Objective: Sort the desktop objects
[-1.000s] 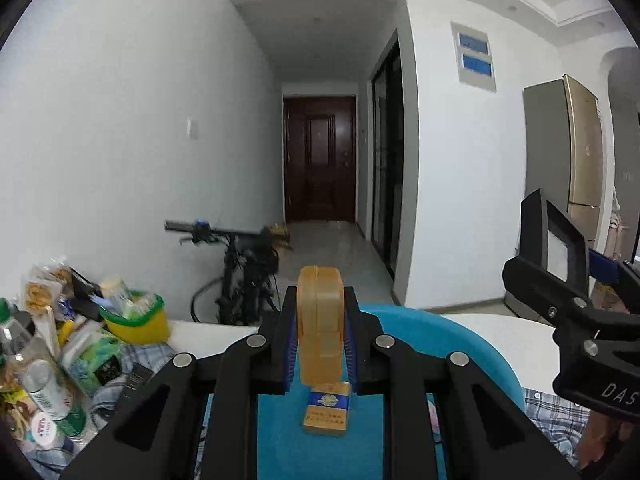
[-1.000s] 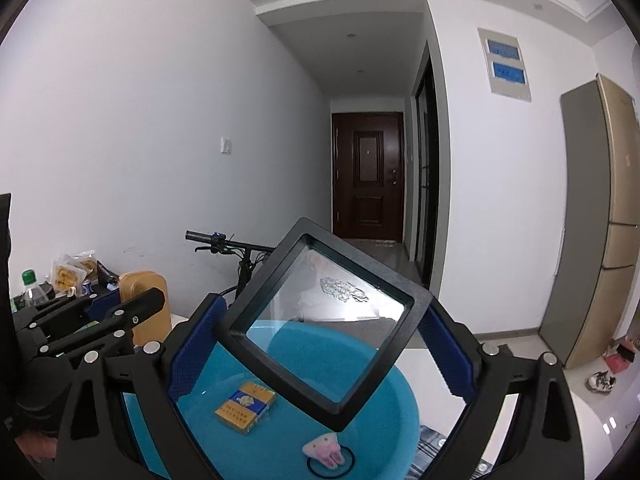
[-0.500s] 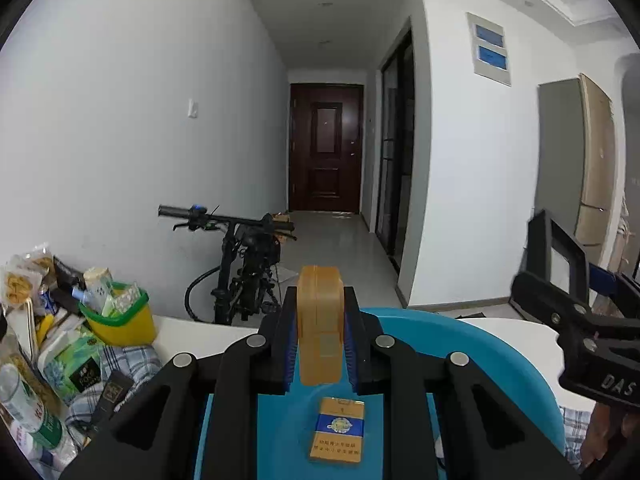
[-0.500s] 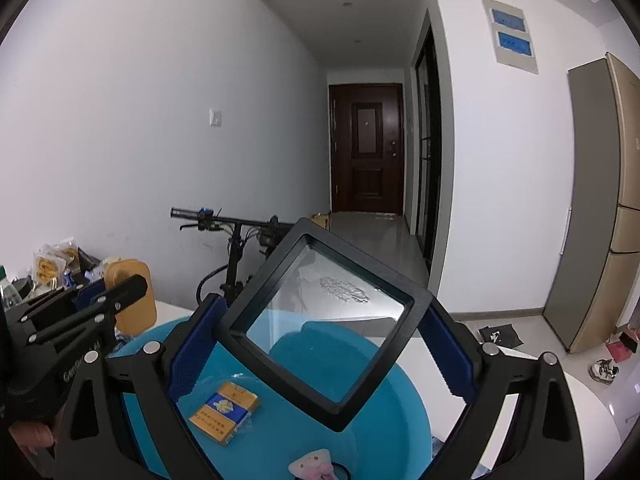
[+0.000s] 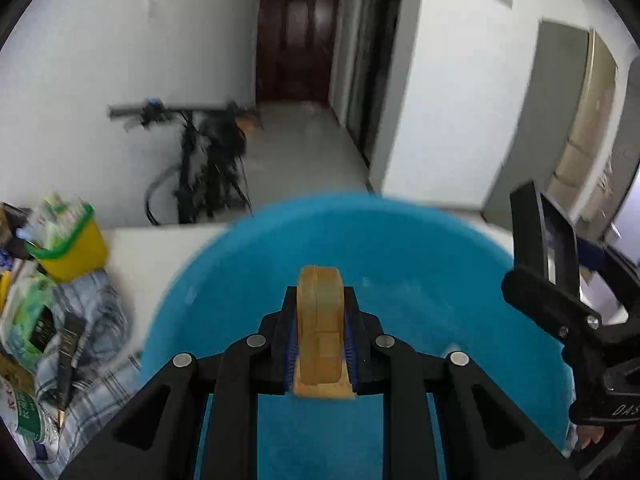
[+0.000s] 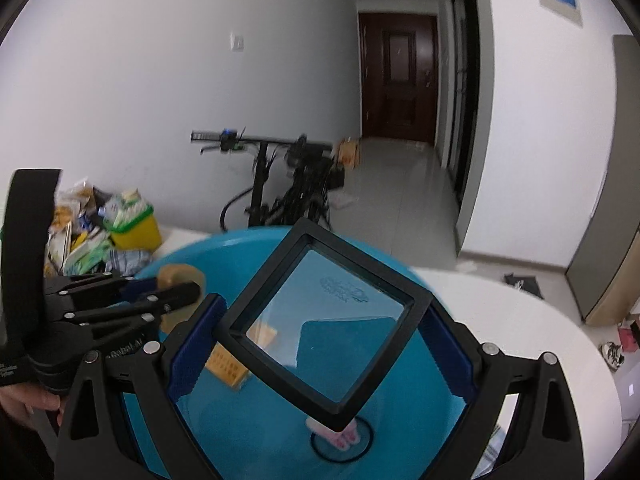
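My left gripper (image 5: 320, 300) is shut on an amber rounded plastic piece (image 5: 320, 328), shaped like a tape dispenser, held upright over the blue basin (image 5: 420, 248). My right gripper (image 6: 322, 320) is shut on a black square frame (image 6: 366, 260) with a clear pane, gripped at two opposite corners, also above the basin (image 6: 200, 248). Inside the basin lie a yellow cigarette pack (image 6: 226, 368) and a pink item (image 6: 344, 436) in a black ring. The left gripper (image 6: 176, 292) with the amber piece (image 6: 180, 276) shows at the left of the right wrist view.
A yellow bin with a green rim (image 5: 68, 240) stands left of the basin among packets, a bottle and a checked cloth (image 5: 92, 304). The basin sits on a white table (image 6: 520, 320). A bicycle (image 6: 280, 184) leans on the wall beyond the table.
Both grippers have tipped downward and sunk toward the basin, which now fills more of each view. The cigarette pack has slipped out of sight behind the left gripper.
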A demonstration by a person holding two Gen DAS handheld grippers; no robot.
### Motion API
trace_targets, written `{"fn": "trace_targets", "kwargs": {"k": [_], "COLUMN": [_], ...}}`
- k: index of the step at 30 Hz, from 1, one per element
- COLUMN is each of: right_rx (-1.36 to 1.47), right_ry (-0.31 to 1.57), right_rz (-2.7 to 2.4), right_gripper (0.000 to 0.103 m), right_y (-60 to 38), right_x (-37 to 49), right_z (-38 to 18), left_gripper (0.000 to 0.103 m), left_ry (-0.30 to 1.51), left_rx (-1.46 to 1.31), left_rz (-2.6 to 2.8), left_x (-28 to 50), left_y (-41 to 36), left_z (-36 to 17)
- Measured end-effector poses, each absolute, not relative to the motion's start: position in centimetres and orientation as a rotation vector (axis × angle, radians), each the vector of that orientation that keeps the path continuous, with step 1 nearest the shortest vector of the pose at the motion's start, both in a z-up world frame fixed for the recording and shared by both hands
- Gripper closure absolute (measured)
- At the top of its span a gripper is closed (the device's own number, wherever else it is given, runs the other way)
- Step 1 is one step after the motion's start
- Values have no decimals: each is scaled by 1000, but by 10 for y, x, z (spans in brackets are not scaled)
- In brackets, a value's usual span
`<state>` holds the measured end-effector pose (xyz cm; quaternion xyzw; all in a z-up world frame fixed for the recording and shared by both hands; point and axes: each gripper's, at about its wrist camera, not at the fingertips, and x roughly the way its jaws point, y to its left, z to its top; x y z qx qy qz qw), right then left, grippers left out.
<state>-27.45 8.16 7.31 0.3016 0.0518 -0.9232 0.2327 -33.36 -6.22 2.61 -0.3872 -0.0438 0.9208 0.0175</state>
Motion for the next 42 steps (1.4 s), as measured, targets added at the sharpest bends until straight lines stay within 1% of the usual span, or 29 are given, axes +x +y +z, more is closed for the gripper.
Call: {"fn": "trace_targets", "kwargs": {"k": [5,9,13,17,26,27,28,29,30,31,33,34,38,42], "right_rx": [911,962,1003,1019,1018,1019,1020,1021,1022,1024,1034,1044,1117,1246], "right_ry": [157,166,151,169,210,213,215,218,221,225,235,242,262,346], "right_rz": [-2498,-2499,-2478,-2461,-2444,-2442,-2441,-2439,-2438,-2435,-2428,-2421,-2400,-2300], "right_gripper": [8,8,8,8,8,8,8,8,8,8,8,8,8,8], "right_y": [82,85,88,88,82,81,80,80,79,78,76,75,74,72], "right_x": [-282,-291,-295,-294,-292,-292,-292,-292,-292,-293,-293,-294,-298,-302], "right_z": [64,59,52,48,47,47,46,46,46,45,44,42,35,19], "left_gripper": [82,82,82,82,80,75,65,59,46,36,27,25,25,24], "left_ry": [-27,-40,-115,-103,-95,-82,-72,-65,-66,-72,-78,-77,-92,-137], "left_rx": [-1345,-1480,-1600,-1647,-1639,-1637,-1631,-1622,-1598,-1575,-1519,-1500,-1439,-1398], "left_rz": [2782,2737,2645,2602,2626,2646,2659,2672,2692,2709,2753,2773,2848,2884], "left_x": [-340,-347,-354,-357,-360,-360,-360,-360,-358,-356,-352,-351,-346,-343], "left_y": [-51,-53,-60,-57,-60,-60,-60,-61,-61,-62,-65,-66,-75,-84], "left_z": [8,-9,-23,-31,-25,-23,-23,-21,-17,-13,-4,0,14,25]}}
